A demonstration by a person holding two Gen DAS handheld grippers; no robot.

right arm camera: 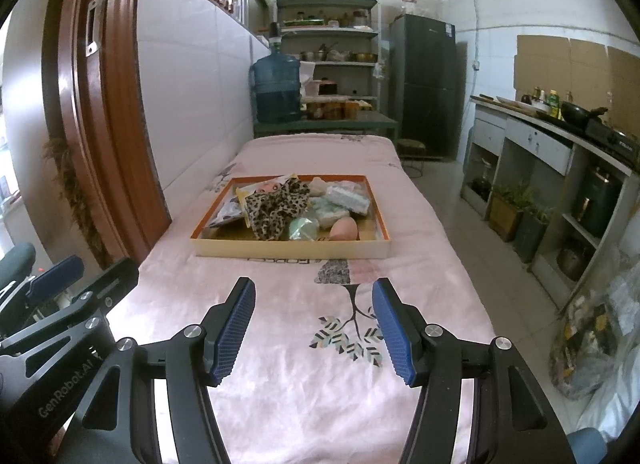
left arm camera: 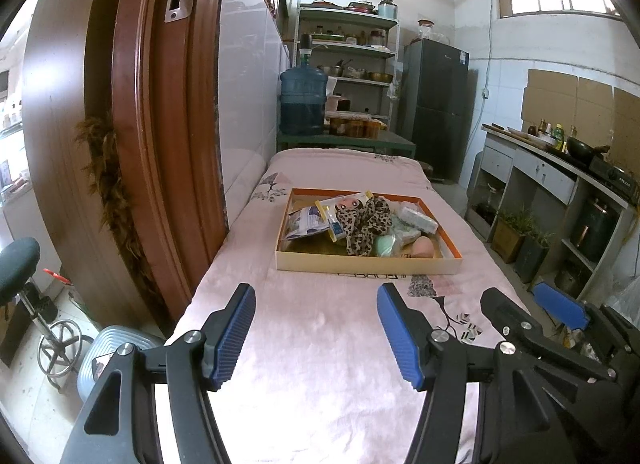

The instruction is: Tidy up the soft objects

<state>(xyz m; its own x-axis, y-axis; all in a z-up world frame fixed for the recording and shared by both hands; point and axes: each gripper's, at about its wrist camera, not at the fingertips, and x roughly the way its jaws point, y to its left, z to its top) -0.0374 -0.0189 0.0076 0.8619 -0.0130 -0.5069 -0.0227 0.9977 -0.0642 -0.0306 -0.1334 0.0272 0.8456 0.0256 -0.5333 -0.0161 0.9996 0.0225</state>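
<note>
A shallow cardboard box (left arm camera: 368, 263) (right arm camera: 288, 249) with orange inner walls sits mid-table on a pink cloth. It holds several soft items: a leopard-print scrunchie (left arm camera: 366, 224) (right arm camera: 276, 206), a pink egg-shaped sponge (left arm camera: 423, 248) (right arm camera: 344, 230), a mint green puff (left arm camera: 385, 245) (right arm camera: 305, 229), a wrapped pack (left arm camera: 418, 217) (right arm camera: 347, 200) and a blue-white packet (left arm camera: 308, 220). My left gripper (left arm camera: 316, 330) is open and empty, low over the cloth, well short of the box. My right gripper (right arm camera: 314, 326) is open and empty beside it, also short of the box.
The pink cloth (left arm camera: 320, 344) (right arm camera: 304, 376) covers a long table. A brown door frame (left arm camera: 160, 136) stands left. A blue water jug (left arm camera: 301, 101), shelves and a dark fridge (left arm camera: 436, 104) are beyond. A counter (right arm camera: 560, 140) runs along the right.
</note>
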